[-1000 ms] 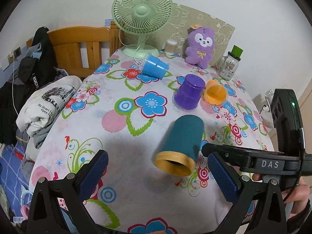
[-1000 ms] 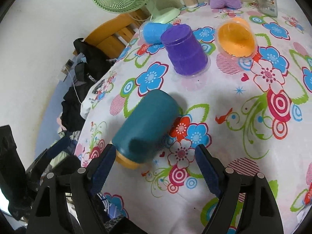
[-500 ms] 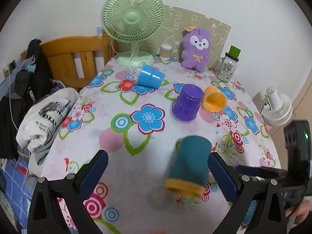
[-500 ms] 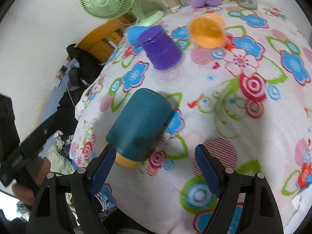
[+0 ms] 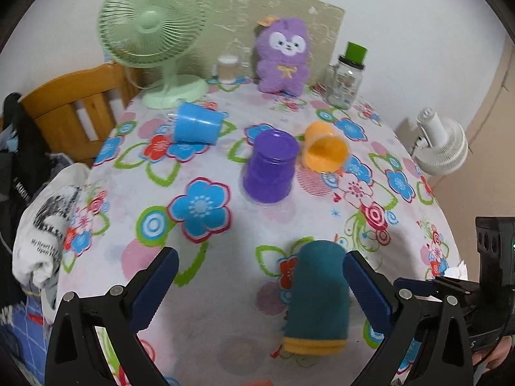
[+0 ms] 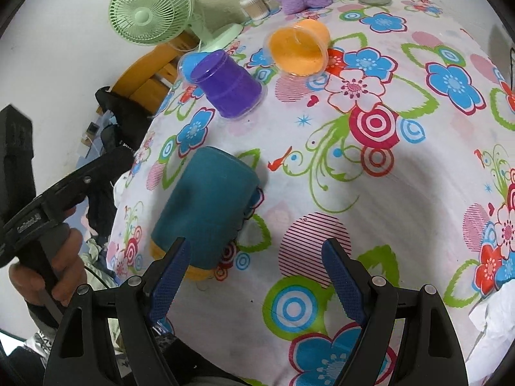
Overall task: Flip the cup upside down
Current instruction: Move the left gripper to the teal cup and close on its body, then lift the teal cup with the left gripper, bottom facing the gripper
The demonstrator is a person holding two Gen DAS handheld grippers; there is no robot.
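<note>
A teal cup with a yellow rim (image 5: 318,299) lies on its side on the floral tablecloth, mouth toward the near edge; it also shows in the right wrist view (image 6: 206,206). My left gripper (image 5: 259,281) is open and empty, the cup just inside its right finger. My right gripper (image 6: 254,267) is open and empty, the cup beside its left finger. A purple cup (image 5: 270,167) stands upside down. An orange cup (image 5: 325,151) and a blue cup (image 5: 198,127) lie on their sides.
At the back of the table (image 5: 225,231) stand a green fan (image 5: 154,32), a purple plush toy (image 5: 283,58), a glass jar (image 5: 346,80) and a small container (image 5: 227,69). A wooden chair (image 5: 74,106) with clothes is at the left. A white fan (image 5: 441,144) is at the right.
The teal cup has come down to lie on the table near the front. Both grippers have drawn back and shifted; the right gripper no longer has the cup between its fingers.
</note>
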